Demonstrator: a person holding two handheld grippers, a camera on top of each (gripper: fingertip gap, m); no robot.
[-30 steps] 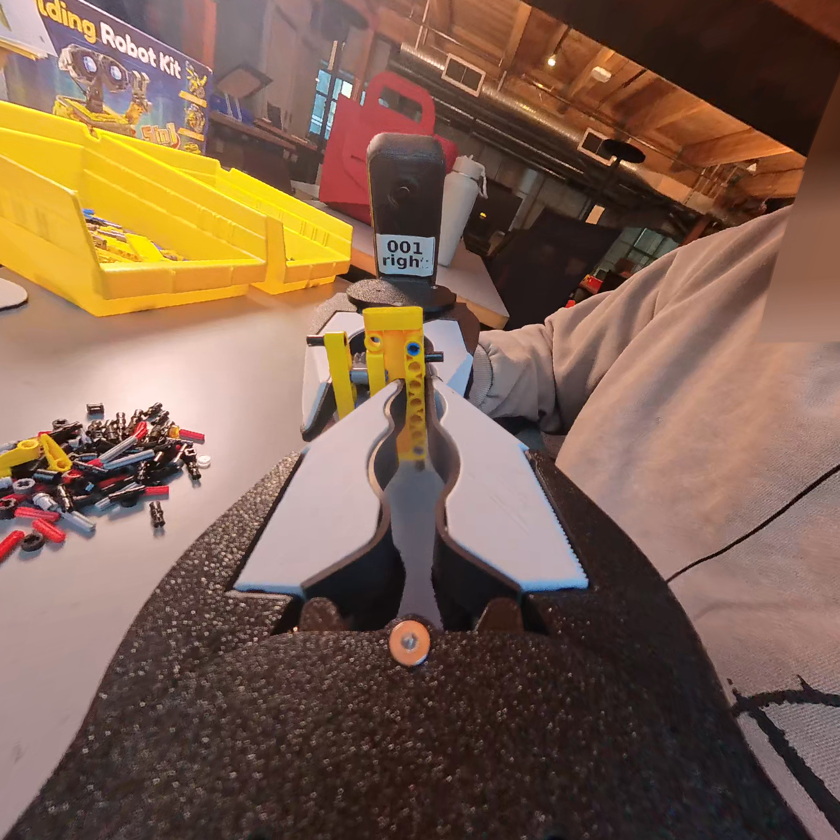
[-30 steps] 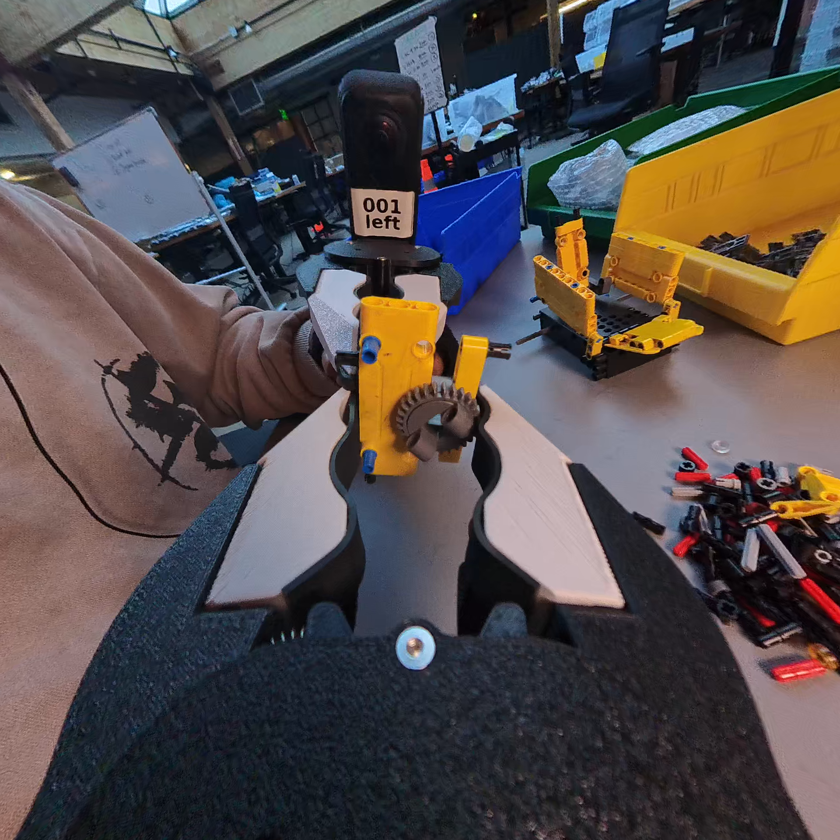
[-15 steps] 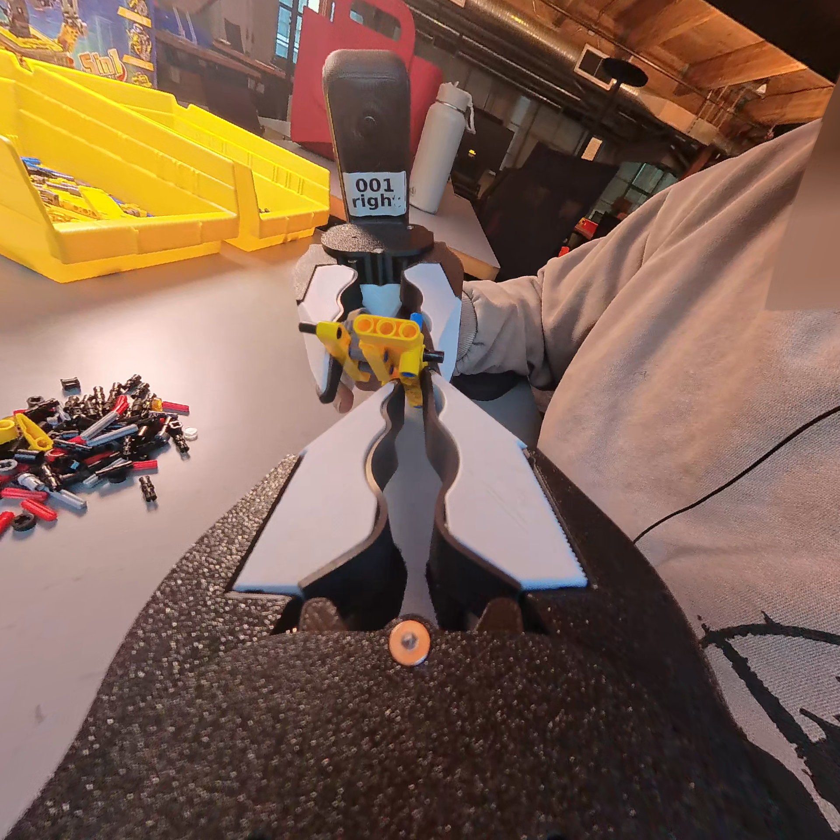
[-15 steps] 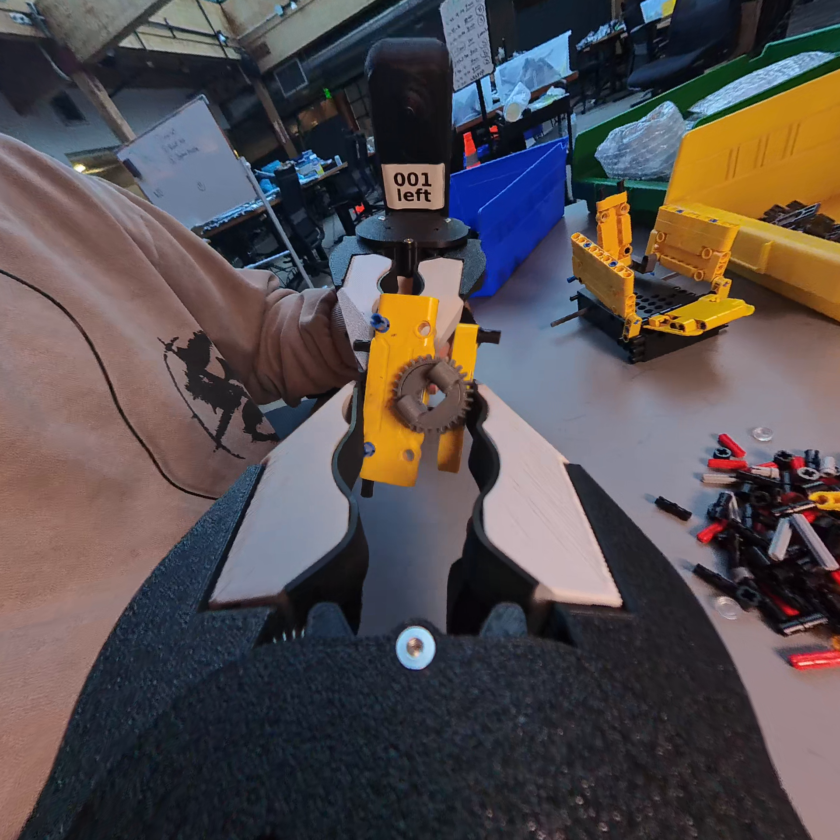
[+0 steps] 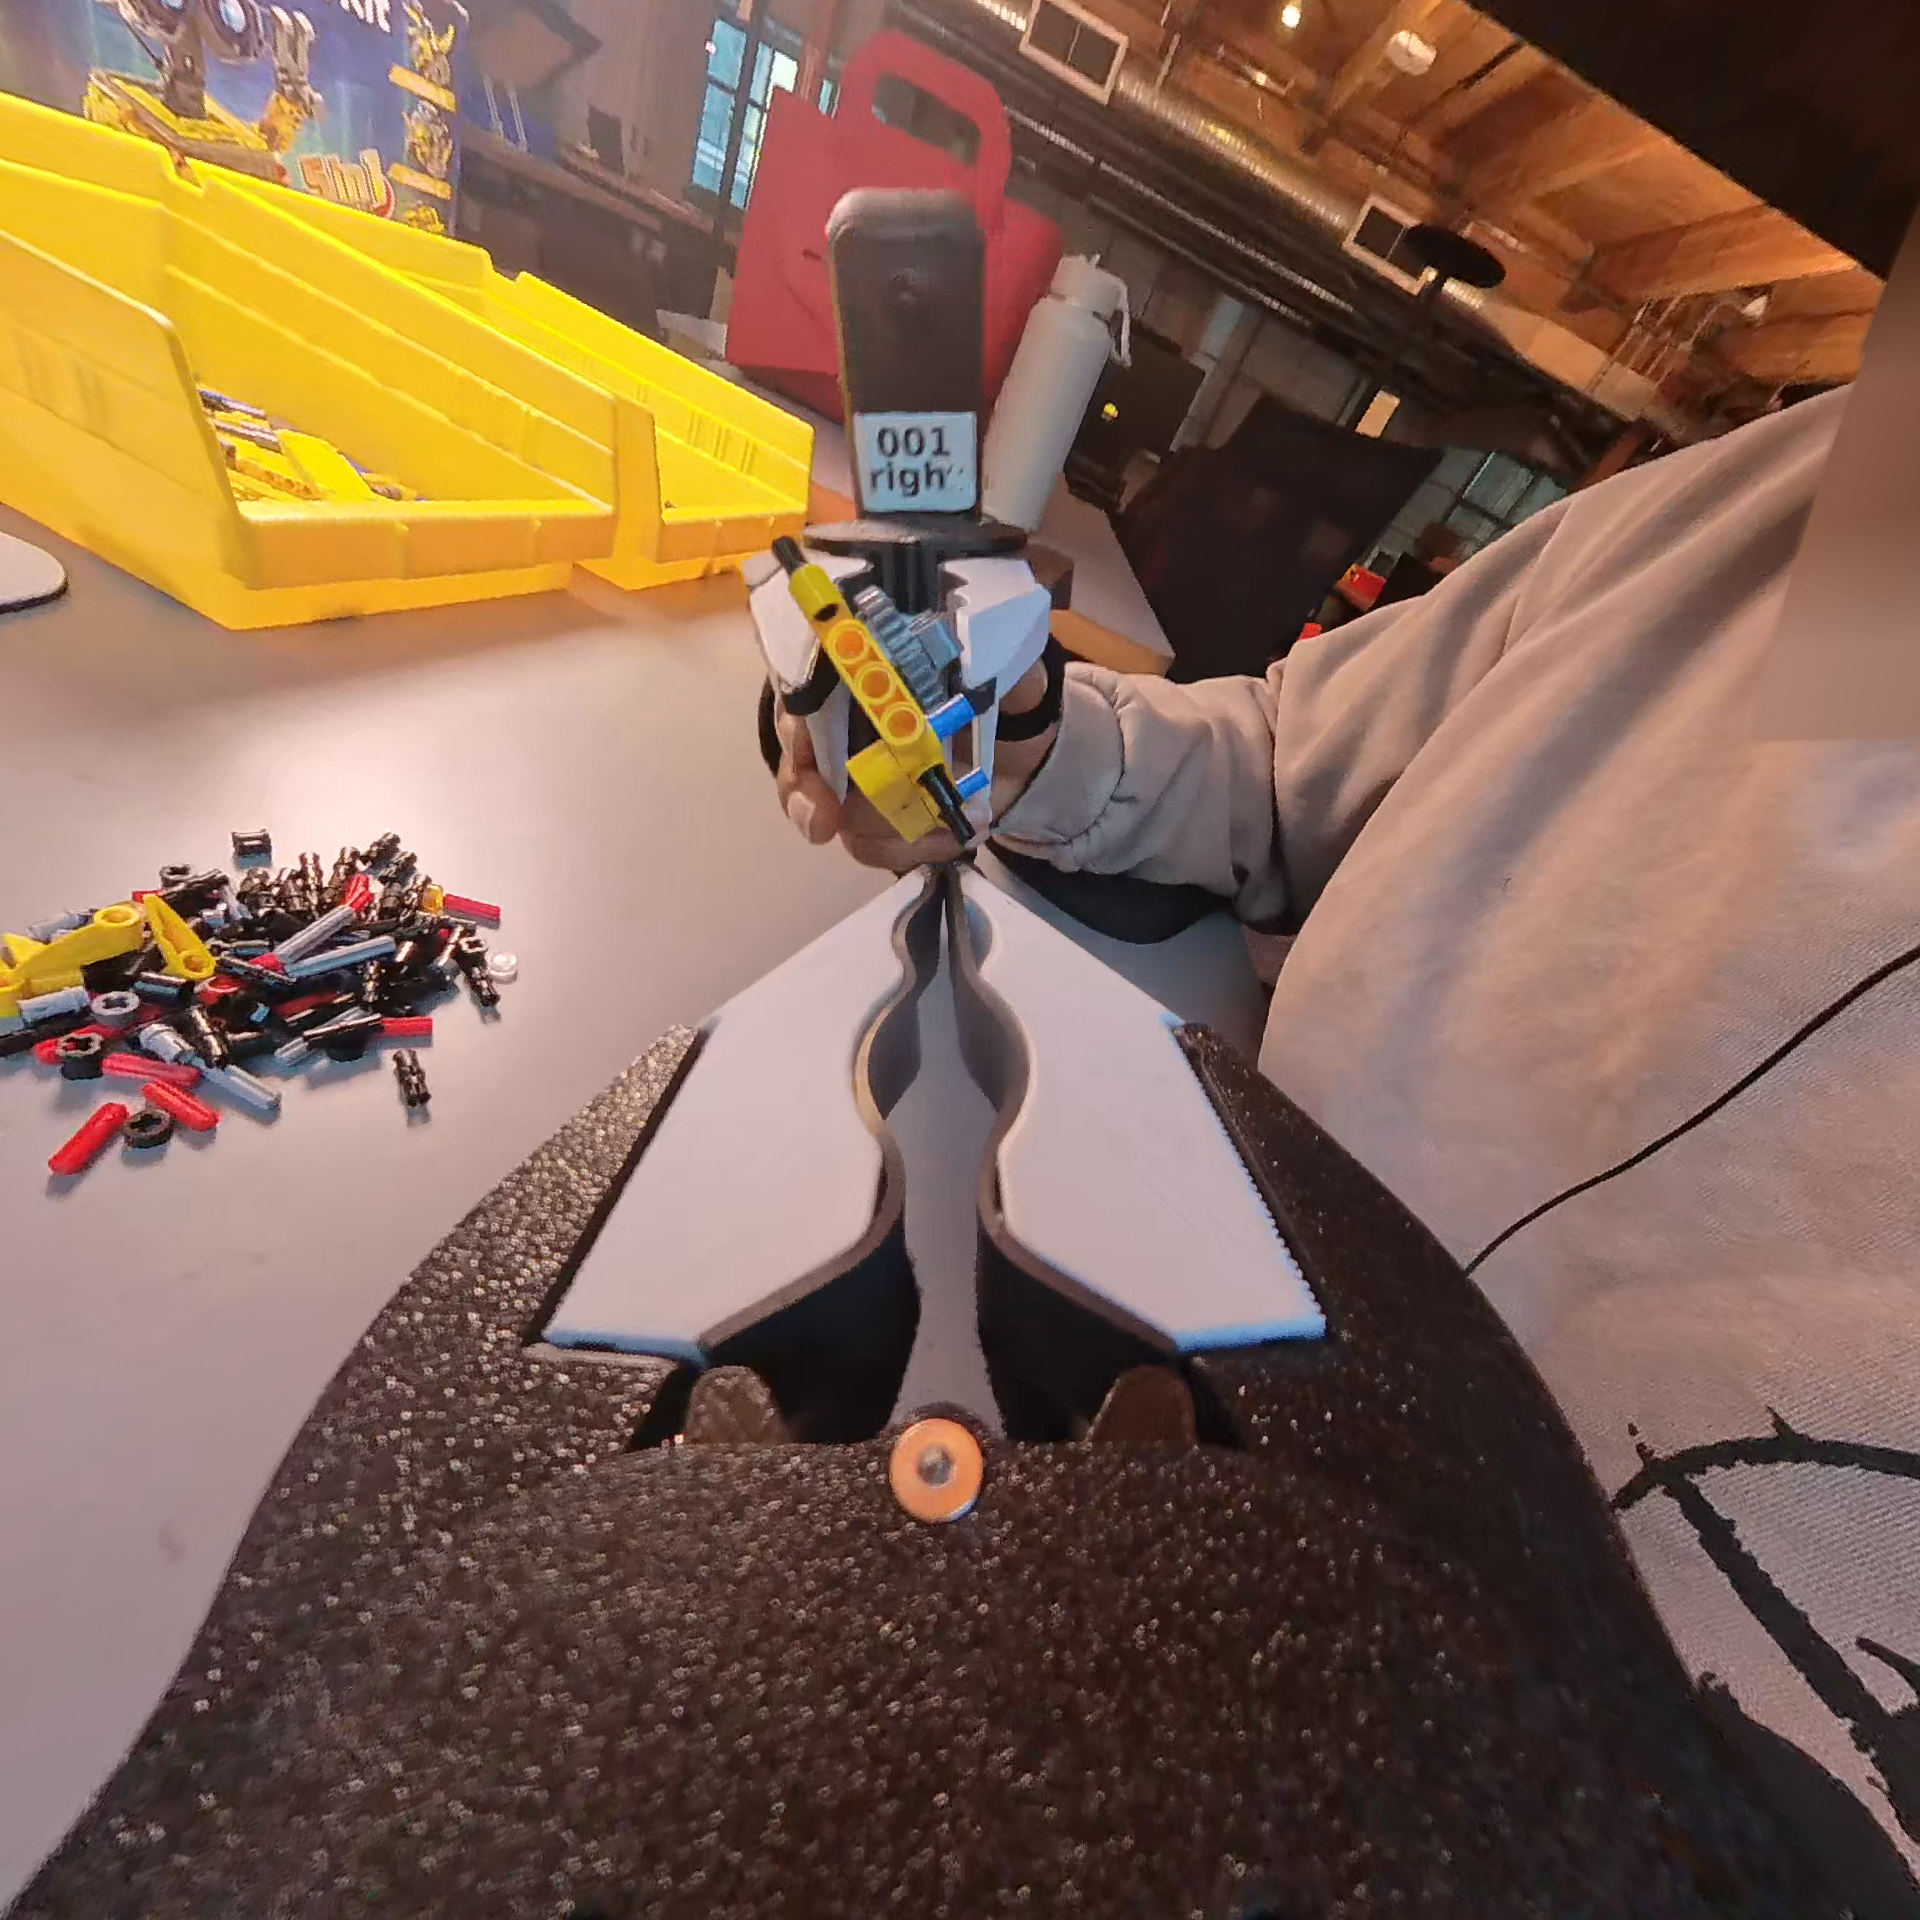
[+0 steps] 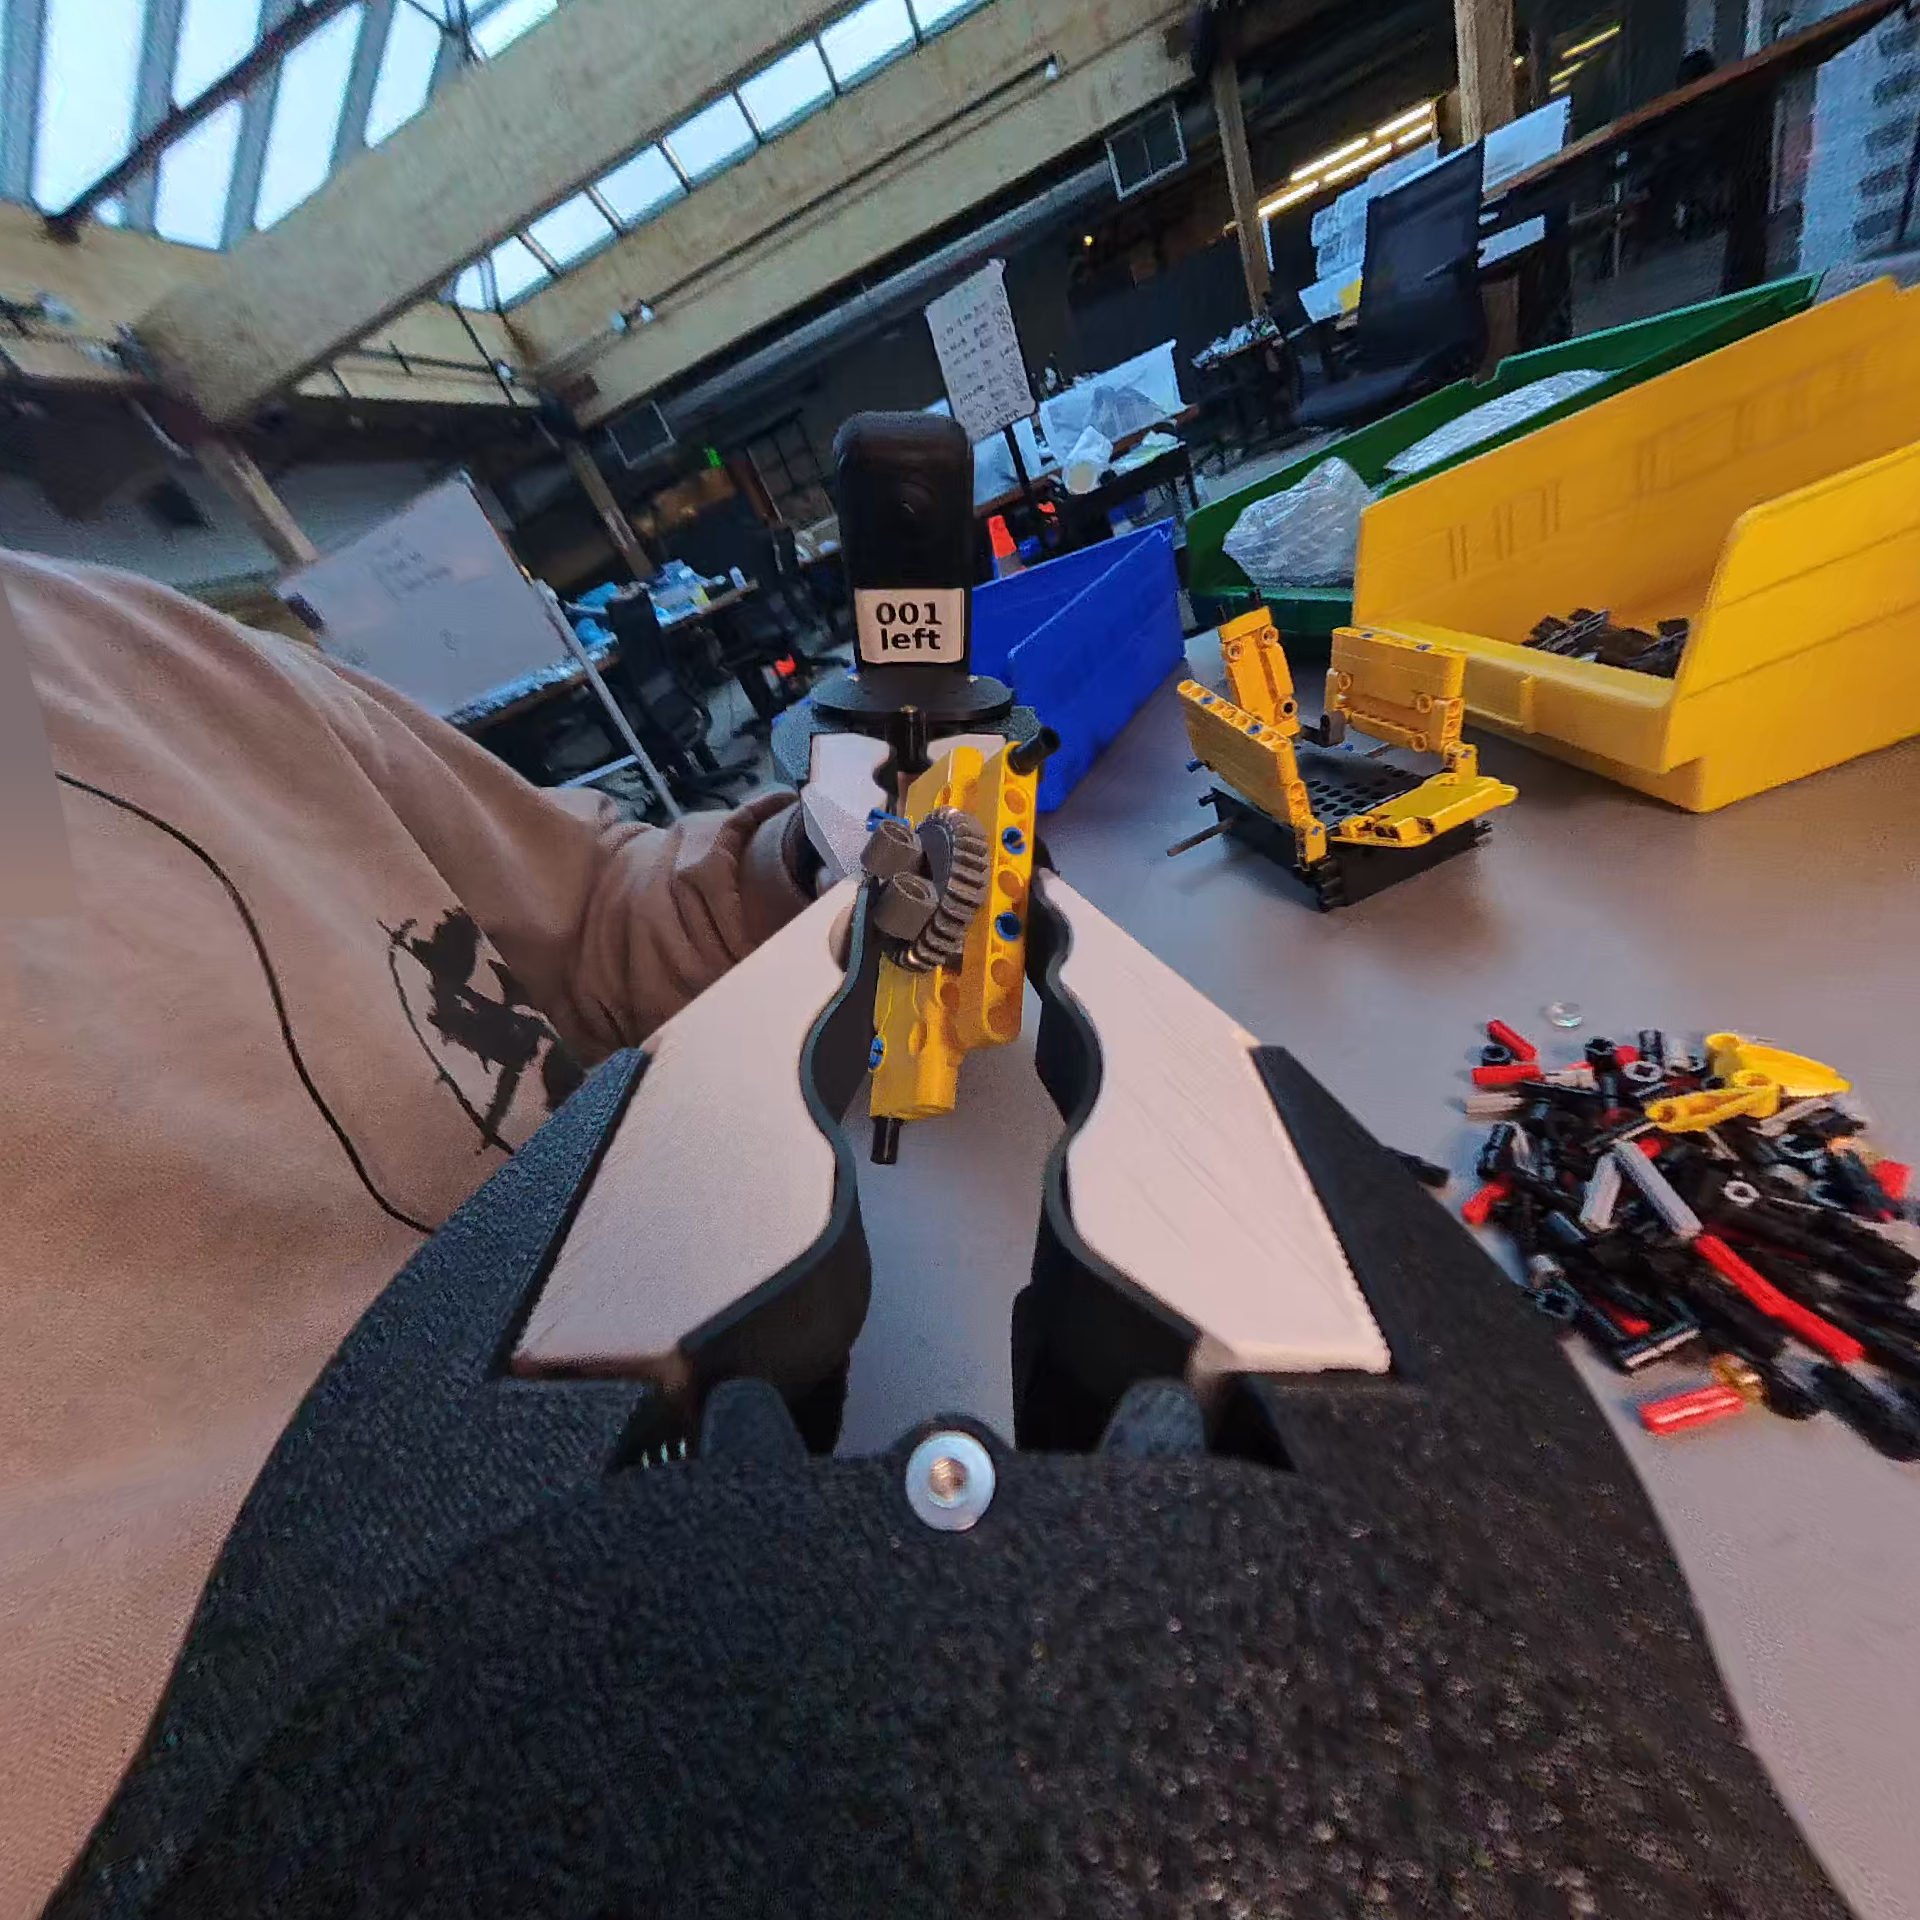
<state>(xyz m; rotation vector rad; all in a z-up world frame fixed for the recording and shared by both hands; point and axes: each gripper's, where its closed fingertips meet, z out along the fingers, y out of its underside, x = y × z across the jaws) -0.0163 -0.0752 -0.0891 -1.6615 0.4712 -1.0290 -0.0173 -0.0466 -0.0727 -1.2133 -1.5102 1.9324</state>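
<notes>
A grey table top (image 5: 520, 748) carries everything. Along its far edge, large open-fronted yellow plastic storage bins (image 6: 1662, 582) are set, with a blue bin and a green one beside them. Just in front of them a half-built model of yellow beams on a black base (image 6: 1340, 748) is stood. Nearer, a loose heap of small black, red, grey and yellow plastic pins and connectors (image 5: 260, 977) is spread on the table.

Both grippers are held above the table, tip to tip. The right gripper (image 6: 945, 894) is clamped on a yellow perforated plastic beam assembly (image 6: 966, 966), which is held tilted, well clear of the heap. A dark grey bevel gear (image 6: 961, 883) is mounted on its side, and a black pin (image 6: 885, 1138) projects from its lower end.

The left gripper (image 5: 948, 883) is closed with nothing between its fingers; its tips are just beside the assembly, though whether they touch it cannot be made out.
</notes>
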